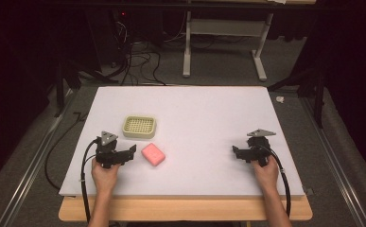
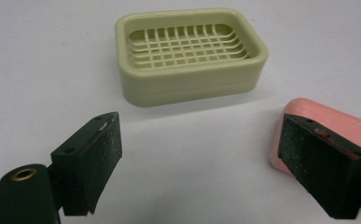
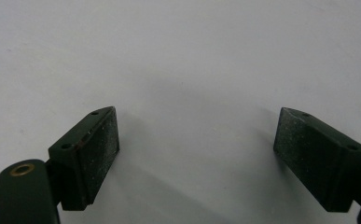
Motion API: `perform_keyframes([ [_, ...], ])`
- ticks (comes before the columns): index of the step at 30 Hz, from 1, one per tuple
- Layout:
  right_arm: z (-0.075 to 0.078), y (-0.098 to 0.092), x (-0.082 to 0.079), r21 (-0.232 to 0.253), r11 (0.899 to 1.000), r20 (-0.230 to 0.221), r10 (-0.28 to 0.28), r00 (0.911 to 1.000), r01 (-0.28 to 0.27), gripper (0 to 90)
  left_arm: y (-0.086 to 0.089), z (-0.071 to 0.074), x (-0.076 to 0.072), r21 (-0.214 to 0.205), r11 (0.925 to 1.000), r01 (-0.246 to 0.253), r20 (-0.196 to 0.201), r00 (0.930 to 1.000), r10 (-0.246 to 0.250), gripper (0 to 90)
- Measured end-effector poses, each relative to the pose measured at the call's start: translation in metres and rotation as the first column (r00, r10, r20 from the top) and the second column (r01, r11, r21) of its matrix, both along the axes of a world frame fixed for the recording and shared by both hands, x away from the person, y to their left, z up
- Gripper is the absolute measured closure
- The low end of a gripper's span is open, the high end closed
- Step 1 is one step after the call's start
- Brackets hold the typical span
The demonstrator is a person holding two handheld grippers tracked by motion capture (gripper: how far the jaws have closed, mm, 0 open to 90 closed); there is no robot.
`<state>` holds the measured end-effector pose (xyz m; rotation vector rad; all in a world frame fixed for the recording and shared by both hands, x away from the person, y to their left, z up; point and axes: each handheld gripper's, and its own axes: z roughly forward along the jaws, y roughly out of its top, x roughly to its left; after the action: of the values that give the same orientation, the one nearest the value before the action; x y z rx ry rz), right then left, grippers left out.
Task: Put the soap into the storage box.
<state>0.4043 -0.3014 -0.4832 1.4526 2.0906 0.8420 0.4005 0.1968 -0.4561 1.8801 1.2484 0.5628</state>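
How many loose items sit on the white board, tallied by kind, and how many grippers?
Pale green soap dish: 1
Pink soap bar: 1
Grippers: 2, left gripper and right gripper, both open
Total: 4, on the white board

— Where's the soap dish [image 1: 139, 126] sitting?
— On the table [image 1: 209, 109], left of its middle. The soap bar [image 1: 153, 154] lies just nearer and to its right, apart from it.
— And the grippers?
— The left gripper [image 1: 132, 152] sits just left of the bar, near the table's near edge. The right gripper [image 1: 235, 152] is well apart, at the near right.
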Motion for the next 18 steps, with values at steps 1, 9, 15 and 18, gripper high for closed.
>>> perform_keyframes([
  [1,0.0,0.0,0.0,0.0,1.0,0.0,0.0,1.0,0.0,14.8,-0.001,0.001,-0.001,-0.003,1.0,0.006,0.004,1.0,-0.006,14.4],
  [9,0.0,0.0,0.0,0.0,1.0,0.0,0.0,1.0,0.0,14.8,-0.01,0.01,-0.009,-0.024,0.9988,0.044,0.037,0.9984,-0.043,14.5],
  [15,0.0,0.0,0.0,0.0,1.0,0.0,0.0,1.0,0.0,14.8,-0.021,0.014,-0.013,-0.031,0.9953,0.092,0.045,0.9949,-0.09,14.5],
  [18,0.0,0.0,0.0,0.0,1.0,0.0,0.0,1.0,0.0,14.8,-0.024,0.014,-0.014,-0.032,0.9939,0.105,0.045,0.9936,-0.104,14.5],
])
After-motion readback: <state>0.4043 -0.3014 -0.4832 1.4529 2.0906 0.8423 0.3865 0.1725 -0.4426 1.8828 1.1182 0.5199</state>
